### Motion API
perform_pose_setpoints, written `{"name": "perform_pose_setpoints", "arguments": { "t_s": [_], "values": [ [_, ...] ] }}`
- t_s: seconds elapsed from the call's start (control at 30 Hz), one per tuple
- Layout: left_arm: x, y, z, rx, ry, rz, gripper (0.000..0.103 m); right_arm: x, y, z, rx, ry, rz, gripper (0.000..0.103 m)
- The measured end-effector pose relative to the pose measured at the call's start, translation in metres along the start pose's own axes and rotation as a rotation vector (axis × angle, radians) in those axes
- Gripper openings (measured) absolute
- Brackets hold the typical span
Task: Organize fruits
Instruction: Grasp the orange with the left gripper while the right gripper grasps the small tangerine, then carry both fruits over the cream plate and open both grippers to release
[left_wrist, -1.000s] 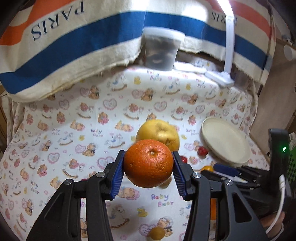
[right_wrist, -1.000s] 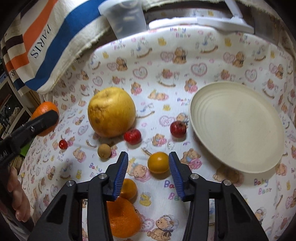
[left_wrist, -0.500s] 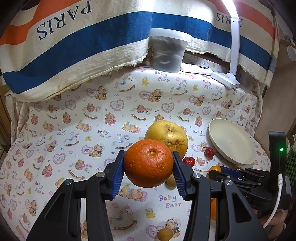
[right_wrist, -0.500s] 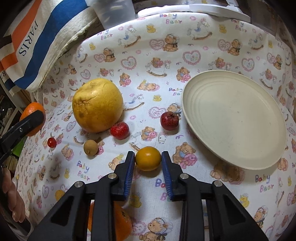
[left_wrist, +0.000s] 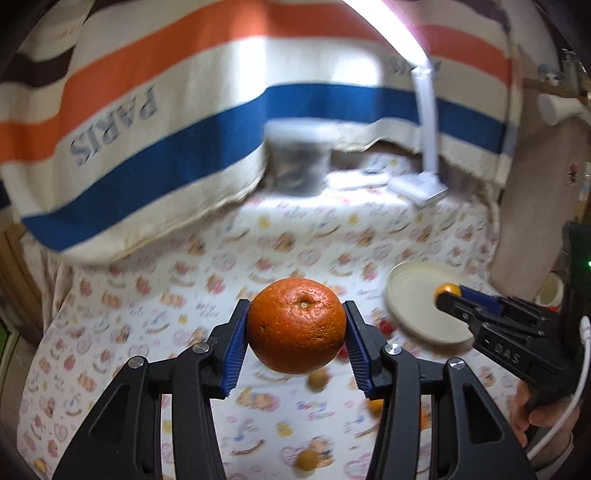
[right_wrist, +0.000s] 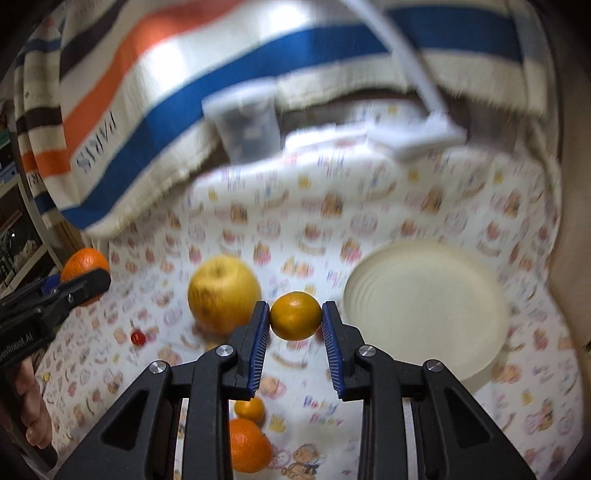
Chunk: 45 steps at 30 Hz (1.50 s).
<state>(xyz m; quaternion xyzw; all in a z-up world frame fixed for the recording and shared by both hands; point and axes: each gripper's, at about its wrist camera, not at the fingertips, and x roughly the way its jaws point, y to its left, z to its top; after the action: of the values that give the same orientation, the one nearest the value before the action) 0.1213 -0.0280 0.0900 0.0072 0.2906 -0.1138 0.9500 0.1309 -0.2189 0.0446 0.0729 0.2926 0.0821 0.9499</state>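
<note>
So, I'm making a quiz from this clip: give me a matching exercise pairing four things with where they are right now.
Things:
1. big orange
2. small yellow-orange fruit
3. large yellow fruit
4. cream plate

Places:
A. lying on the bear-print cloth, nothing on it
B. gripped in the right claw
C. sitting on the cloth, left of the right claw
D. gripped in the left claw

Pairs: 1-D, 2-B, 3-C, 4-A

A lit lamp (left_wrist: 424, 110) glares brightly overhead; the background smears with motion blur, the fingers (left_wrist: 236, 347) stay sharp, and fisheye edges darken.
</note>
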Motion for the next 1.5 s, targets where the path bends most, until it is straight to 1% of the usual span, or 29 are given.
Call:
{"name": "perform_pose_setpoints", "arguments": {
  "t_s": [0.13,0.23,0.3,0.37,0.4,0.43,0.5,0.6,0.7,0.9,1.0,1.1,1.27,1.4,1.5],
  "values": [
    [0.003,-0.025,0.021,0.013,0.001,-0.074,0.047,-0.017,-0.018,0.020,-0.008,-0.054,-0.056,0.030],
    [0.024,-0.049,0.034,0.046,0.039,-0.116,0.047,-0.021,-0.043,0.027,0.005,-0.060,-0.094,0.030],
    [0.048,-0.065,0.038,0.069,0.099,-0.162,0.047,-0.019,-0.062,0.028,0.025,-0.051,-0.132,0.030],
    [0.075,-0.080,0.040,0.077,0.182,-0.244,0.047,-0.017,-0.083,0.024,0.058,-0.048,-0.185,0.030],
    [0.088,-0.087,0.039,0.065,0.220,-0.262,0.047,-0.014,-0.094,0.022,0.079,-0.041,-0.232,0.030],
    [0.101,-0.092,0.038,0.060,0.255,-0.270,0.047,-0.011,-0.101,0.020,0.090,-0.033,-0.250,0.030],
    [0.123,-0.106,0.035,0.080,0.302,-0.288,0.047,-0.002,-0.120,0.014,0.126,-0.005,-0.251,0.030],
    [0.147,-0.129,0.030,0.122,0.345,-0.283,0.047,0.013,-0.136,0.007,0.162,0.053,-0.238,0.030],
    [0.167,-0.139,0.025,0.096,0.401,-0.314,0.047,0.023,-0.143,0.002,0.179,0.090,-0.226,0.030],
    [0.197,-0.154,0.013,0.116,0.461,-0.270,0.047,0.043,-0.152,-0.008,0.199,0.174,-0.217,0.030],
    [0.199,-0.157,0.010,0.118,0.473,-0.267,0.048,0.050,-0.154,-0.013,0.204,0.211,-0.221,0.030],
    [0.203,-0.159,0.009,0.119,0.472,-0.241,0.048,0.054,-0.156,-0.017,0.207,0.243,-0.223,0.030],
    [0.209,-0.160,0.003,0.111,0.487,-0.238,0.048,0.052,-0.156,-0.020,0.210,0.253,-0.245,0.030],
    [0.214,-0.162,-0.004,0.105,0.511,-0.239,0.048,0.055,-0.156,-0.022,0.210,0.275,-0.240,0.030],
    [0.213,-0.164,-0.007,0.131,0.513,-0.228,0.048,0.058,-0.156,-0.024,0.213,0.297,-0.233,0.030]
  ]
}}
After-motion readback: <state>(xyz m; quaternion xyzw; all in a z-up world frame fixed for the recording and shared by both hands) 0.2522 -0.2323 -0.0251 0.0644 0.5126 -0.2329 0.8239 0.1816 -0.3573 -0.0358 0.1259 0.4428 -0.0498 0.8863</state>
